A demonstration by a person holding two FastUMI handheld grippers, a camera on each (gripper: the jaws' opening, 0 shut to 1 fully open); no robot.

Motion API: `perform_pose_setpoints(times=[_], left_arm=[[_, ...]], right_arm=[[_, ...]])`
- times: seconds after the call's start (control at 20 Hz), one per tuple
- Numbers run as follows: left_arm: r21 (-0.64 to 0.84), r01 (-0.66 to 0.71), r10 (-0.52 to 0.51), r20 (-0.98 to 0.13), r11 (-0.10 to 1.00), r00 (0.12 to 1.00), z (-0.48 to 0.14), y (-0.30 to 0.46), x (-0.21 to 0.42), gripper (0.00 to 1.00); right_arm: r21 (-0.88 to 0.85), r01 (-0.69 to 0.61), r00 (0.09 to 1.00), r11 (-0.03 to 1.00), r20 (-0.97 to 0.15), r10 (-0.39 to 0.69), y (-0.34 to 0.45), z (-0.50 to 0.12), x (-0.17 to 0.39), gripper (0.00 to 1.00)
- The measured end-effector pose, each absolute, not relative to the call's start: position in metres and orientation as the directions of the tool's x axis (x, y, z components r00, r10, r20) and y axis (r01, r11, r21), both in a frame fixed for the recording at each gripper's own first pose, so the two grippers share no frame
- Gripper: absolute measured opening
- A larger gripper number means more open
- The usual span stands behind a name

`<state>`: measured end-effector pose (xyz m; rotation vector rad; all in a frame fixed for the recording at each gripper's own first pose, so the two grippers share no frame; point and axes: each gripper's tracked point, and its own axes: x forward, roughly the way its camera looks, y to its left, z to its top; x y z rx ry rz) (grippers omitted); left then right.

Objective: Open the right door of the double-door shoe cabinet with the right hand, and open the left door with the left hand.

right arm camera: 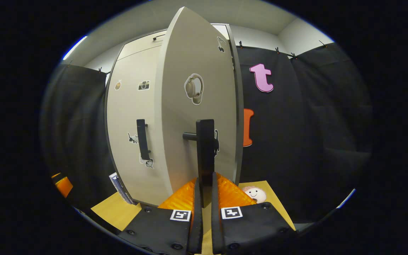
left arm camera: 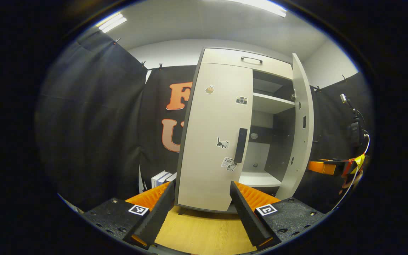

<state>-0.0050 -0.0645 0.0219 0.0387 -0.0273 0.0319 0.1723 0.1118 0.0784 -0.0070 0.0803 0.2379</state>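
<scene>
The pale shoe cabinet stands on a wooden floor. Its left door [left arm camera: 211, 134] is closed, with a black vertical handle [left arm camera: 240, 145] near its right edge. My left gripper [left arm camera: 202, 185] is open, low in front of that door and apart from it, below and left of the handle. The right door [left arm camera: 301, 124] stands swung out, baring shelves [left arm camera: 271, 102] inside. In the right gripper view, the right door [right arm camera: 193, 117] is seen at an angle, and my right gripper [right arm camera: 205, 181] is shut on the lower end of its black handle [right arm camera: 205, 145]. The left door's handle [right arm camera: 142, 140] shows beyond.
A drawer with a black handle [left arm camera: 251, 59] tops the cabinet. Books [left arm camera: 161, 178] lean by its left foot. A round plush toy [right arm camera: 255, 193] lies on the floor to the right of the open door. Black cloth walls close in on both sides.
</scene>
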Motion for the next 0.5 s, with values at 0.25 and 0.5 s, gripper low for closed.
perform_pose_setpoints(times=[0.25,0.5], left_arm=[[0.080,-0.027,0.025,0.031,0.996,0.999,0.025,-0.081,-0.004,0.95],[0.091,-0.013,0.011,0.018,0.996,1.000,0.021,-0.099,0.008,0.95]], right_arm=[[0.008,-0.245,0.965,0.969,-0.091,0.245,0.100,0.073,0.166,0.17],[0.029,-0.238,0.967,0.971,-0.088,0.240,0.088,0.073,0.166,0.17]])
